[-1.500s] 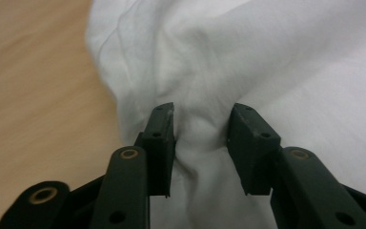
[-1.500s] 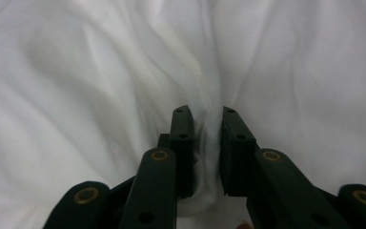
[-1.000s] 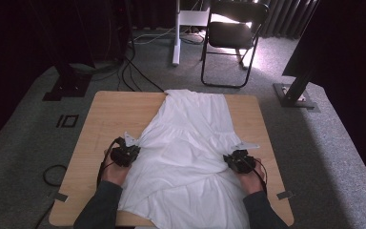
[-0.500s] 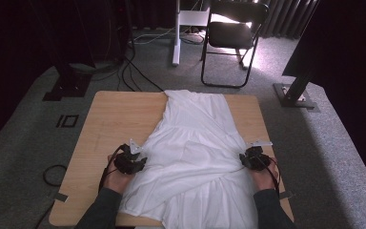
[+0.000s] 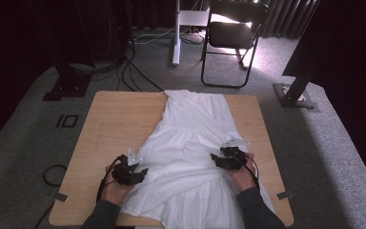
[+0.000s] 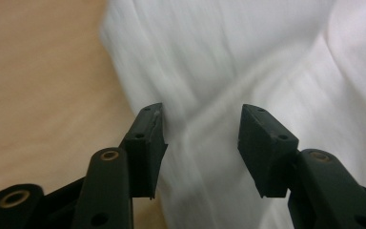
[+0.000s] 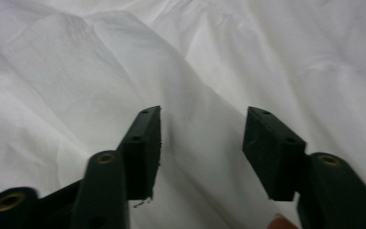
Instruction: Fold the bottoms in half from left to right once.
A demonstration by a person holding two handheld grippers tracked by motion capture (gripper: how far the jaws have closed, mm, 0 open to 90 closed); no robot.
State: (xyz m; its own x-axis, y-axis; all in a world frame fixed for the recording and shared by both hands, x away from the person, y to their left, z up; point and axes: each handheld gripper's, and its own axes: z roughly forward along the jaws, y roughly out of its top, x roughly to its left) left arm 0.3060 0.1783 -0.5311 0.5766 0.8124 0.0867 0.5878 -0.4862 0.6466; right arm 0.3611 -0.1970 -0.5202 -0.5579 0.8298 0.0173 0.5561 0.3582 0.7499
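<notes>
Up close, both the left gripper (image 6: 200, 119) and right gripper (image 7: 202, 119) hover with jaws just opened, empty, over the white dress (image 5: 190, 143).

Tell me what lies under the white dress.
The white dress lies spread on the wooden table, whose bare top shows on both sides. Its near hem hangs over the table's front edge. Whatever else might be beneath the cloth is covered and cannot be seen.

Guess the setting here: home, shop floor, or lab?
Likely a lab or recording studio, not a home: a bare wooden table on grey carpet, dark curtains, loose cables, stand bases and a folding chair behind it.
</notes>
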